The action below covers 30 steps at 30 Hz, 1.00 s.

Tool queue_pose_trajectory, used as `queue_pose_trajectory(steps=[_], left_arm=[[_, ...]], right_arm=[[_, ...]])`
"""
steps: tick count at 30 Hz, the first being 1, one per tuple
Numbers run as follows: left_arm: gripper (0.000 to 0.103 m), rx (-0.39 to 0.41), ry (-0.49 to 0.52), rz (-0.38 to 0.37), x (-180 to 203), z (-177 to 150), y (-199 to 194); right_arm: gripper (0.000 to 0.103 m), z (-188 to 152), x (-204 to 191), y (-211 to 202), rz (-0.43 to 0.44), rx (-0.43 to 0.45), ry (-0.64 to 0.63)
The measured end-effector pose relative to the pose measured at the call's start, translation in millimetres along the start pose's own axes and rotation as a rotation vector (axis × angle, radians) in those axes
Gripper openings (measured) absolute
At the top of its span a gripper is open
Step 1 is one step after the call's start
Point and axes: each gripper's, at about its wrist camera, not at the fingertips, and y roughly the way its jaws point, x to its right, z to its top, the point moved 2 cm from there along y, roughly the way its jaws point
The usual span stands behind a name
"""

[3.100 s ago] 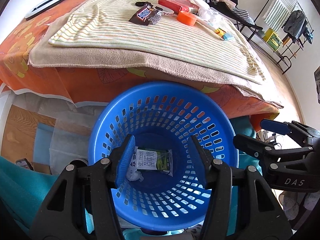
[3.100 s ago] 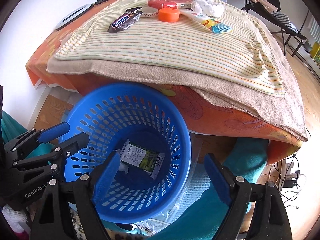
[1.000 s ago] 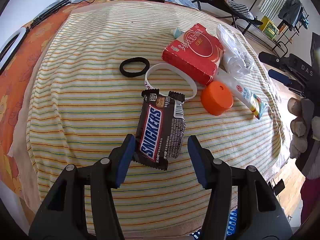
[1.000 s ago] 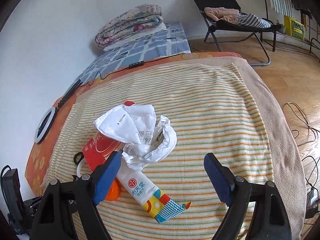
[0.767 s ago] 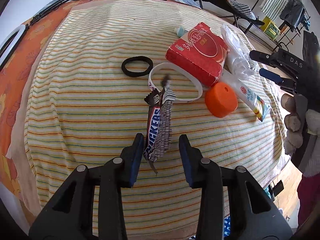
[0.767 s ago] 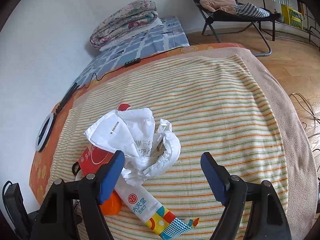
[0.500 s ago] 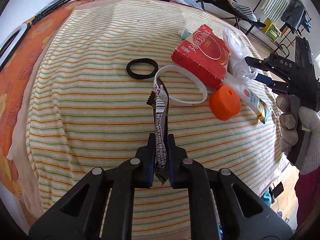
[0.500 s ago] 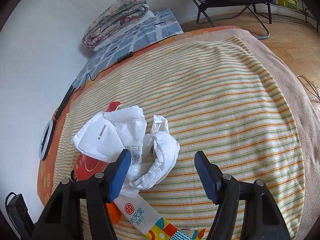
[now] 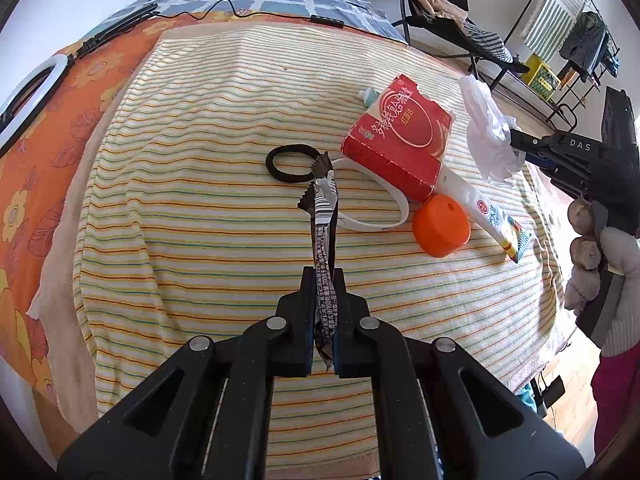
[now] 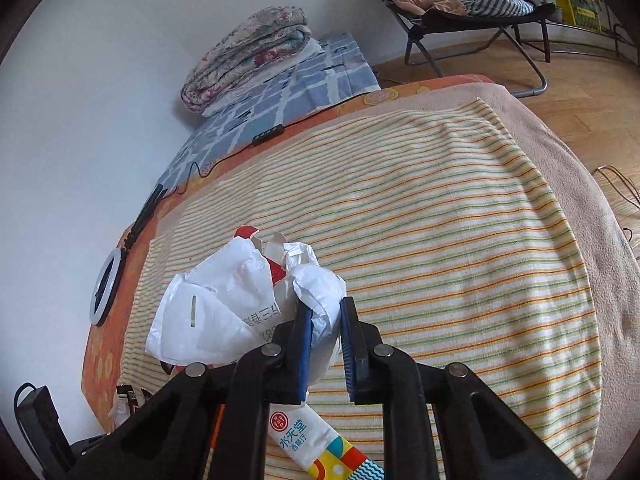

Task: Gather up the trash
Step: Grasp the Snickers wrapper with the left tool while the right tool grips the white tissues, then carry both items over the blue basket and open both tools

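Striped blanket [image 9: 200, 200] holds clutter beside the red box [image 9: 400, 140]: left gripper [image 9: 323, 292] pinches the candy wrapper [image 9: 322, 240], right gripper [image 10: 324, 340] is closing on the white plastic bag [image 10: 224, 312]; 2 pieces gripped, binning remains.

A home bedroom: a bed [image 10: 400, 220] with folded quilt [image 10: 248, 52], folding chair [image 10: 460, 4] and clothes rack [image 9: 576, 36].

toothpaste tube [image 10: 316, 446] btm cut off by frame.

Each black plastic two-finger gripper, left gripper [image 9: 323, 280] and right gripper [image 10: 325, 322], has angular arms pinned with round silver screws. The right's fingers carry blue pads [image 10: 305, 336]; white "DAS" lettering marks its side. The person wears a grey-and-white knitted glove [image 9: 600, 256] and magenta clothing.
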Motion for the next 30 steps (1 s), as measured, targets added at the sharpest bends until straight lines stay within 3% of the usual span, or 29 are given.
queue_pose_trajectory(steps=[15, 30], left_arm=[[0.004, 0.081, 0.004, -0.044, 12.9, -18.0, -57.8], [0.004, 0.126, 0.062, -0.051, 46.6, -82.4, -115.3]], right_arm=[[0.012, -16.6, -32.0, -84.3, 0.032, 0.088, -0.117], [0.012, -90.9, -65.5, -162.9, 0.068, 0.077, -0.243]])
